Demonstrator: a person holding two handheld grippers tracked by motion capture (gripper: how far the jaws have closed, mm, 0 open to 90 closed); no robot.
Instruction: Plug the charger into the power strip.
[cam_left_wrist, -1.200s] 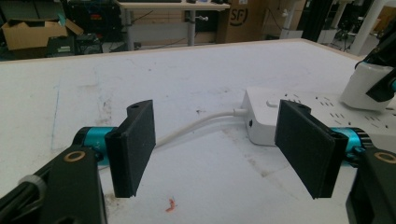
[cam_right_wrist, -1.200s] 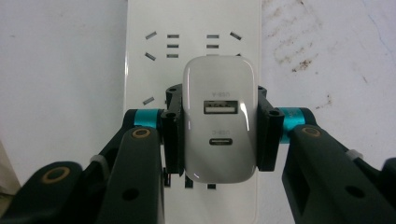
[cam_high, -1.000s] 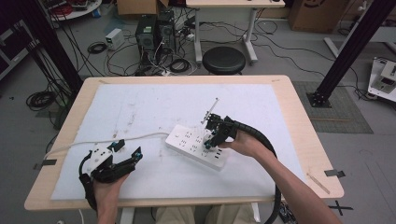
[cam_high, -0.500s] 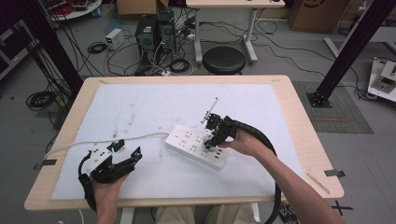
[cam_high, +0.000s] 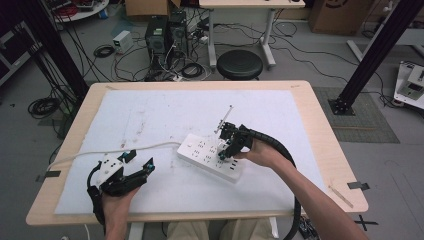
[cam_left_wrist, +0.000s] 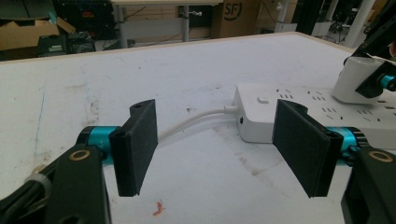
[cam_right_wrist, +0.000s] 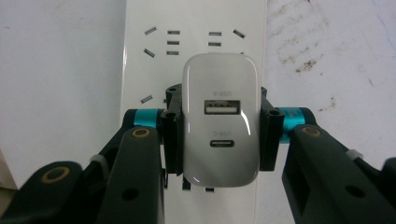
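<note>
On the table (cam_high: 150, 107) lie one white power strip (cam_high: 210, 156) with one white cable (cam_high: 125, 149), and one white charger (cam_right_wrist: 220, 119) stands on the strip's sockets, near the table's centre. The right tongs (cam_high: 231, 145) clamp this charger from both sides, the hand reaching in from 4 o'clock, jaws pointing down. The left tongs (cam_high: 134, 159), at 8 o'clock, rest low and level with nothing between the jaws, which have just been closing to about half open.

I see a white charger (cam_right_wrist: 220, 121) on a white power strip (cam_high: 210, 156), black fingers (cam_left_wrist: 137, 144) with teal collars, and a stained white mat (cam_high: 165, 115) over the tan table (cam_high: 320, 125).
</note>
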